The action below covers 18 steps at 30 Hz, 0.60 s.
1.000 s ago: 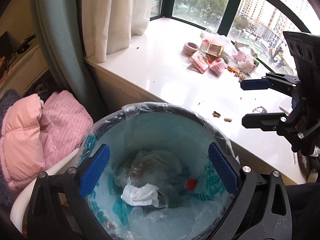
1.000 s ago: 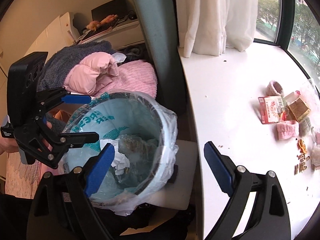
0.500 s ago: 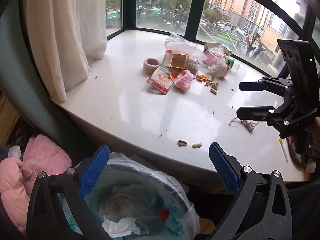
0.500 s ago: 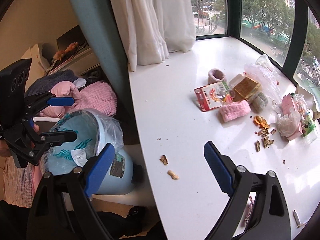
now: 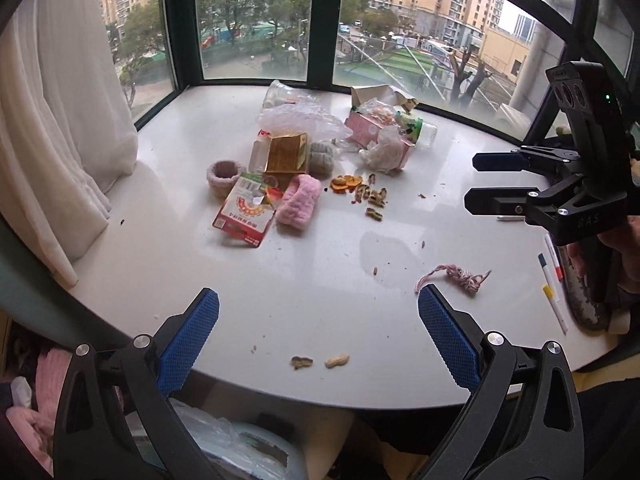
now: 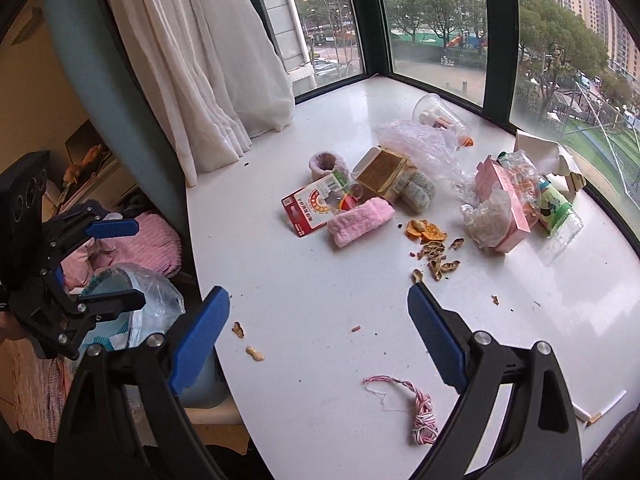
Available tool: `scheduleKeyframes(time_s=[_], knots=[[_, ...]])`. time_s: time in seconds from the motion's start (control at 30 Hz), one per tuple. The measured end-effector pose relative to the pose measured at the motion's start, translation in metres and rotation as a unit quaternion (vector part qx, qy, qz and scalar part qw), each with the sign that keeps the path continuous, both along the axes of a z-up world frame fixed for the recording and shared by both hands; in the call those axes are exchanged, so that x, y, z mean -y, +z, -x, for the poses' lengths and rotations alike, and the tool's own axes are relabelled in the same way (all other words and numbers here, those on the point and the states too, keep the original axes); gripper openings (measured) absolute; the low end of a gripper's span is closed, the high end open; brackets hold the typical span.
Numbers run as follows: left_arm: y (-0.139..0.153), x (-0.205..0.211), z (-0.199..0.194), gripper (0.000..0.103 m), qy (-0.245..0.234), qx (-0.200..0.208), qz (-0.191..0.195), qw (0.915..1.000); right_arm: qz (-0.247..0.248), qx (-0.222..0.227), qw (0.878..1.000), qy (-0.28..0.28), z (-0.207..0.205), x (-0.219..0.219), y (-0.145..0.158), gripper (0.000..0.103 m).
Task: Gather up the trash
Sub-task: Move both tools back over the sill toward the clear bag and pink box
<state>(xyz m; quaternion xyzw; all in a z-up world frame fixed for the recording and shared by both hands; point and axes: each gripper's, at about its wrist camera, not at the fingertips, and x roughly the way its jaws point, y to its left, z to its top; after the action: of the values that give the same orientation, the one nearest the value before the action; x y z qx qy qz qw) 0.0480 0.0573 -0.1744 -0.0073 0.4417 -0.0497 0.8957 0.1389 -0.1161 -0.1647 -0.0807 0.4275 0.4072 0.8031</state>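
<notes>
- Across the white worktop [image 5: 200, 264] by the window, trash is lying in a loose heap towards the glass, with stray bits nearer the front edge.
- The left hand-held gripper [image 5: 318, 336] is hovering over the front edge with its jaws spread wide and nothing between them; two peanuts [image 5: 320, 361] are sitting on the worktop just ahead of it.
- The right hand-held gripper [image 6: 318, 320] is likewise hanging released and empty over the worktop, with a tangle of pink-and-white string [image 6: 416, 412] lying near its right finger.
- The lined bin [image 6: 132, 300] is standing below the worktop's edge on the left side, well apart from the heap.
- The string is looking light and limp; pinching the knotted bunch, not the loose tail, should keep it from slipping out.
- The peanut shells [image 6: 438, 258] are probably brittle and small, so a gentle squeeze across each one is likely wanted.
- The red-and-white card packet [image 5: 245, 216] is appearing flat and stiff; its raised edge is the likeliest place to grip.
- The clear plastic bag [image 5: 300, 118] is looking thin and slippery; bunching a fold should be holding better than a flat pinch.
</notes>
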Motion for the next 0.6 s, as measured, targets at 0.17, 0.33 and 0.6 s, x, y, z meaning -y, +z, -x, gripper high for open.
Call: scheduleKeyframes(time_s=[0.17, 0.33, 0.6], knots=[[0.007, 0.021, -0.028, 0.097, -0.021, 0.010, -0.001, 0.9997, 0.004, 0.000, 1.000, -0.022, -0.022, 0.017, 0.002, 0.088], [0.010, 0.032, -0.050, 0.097, -0.036, 0.016, 0.004, 0.9992, 0.009, 0.010, 0.999, -0.032, -0.039, 0.032, 0.008, 0.088], [-0.002, 0.040, -0.084, 0.097, -0.043, 0.003, 0.002, 0.9991, 0.021, 0.023, 0.998, -0.056, -0.076, 0.050, 0.004, 0.088]])
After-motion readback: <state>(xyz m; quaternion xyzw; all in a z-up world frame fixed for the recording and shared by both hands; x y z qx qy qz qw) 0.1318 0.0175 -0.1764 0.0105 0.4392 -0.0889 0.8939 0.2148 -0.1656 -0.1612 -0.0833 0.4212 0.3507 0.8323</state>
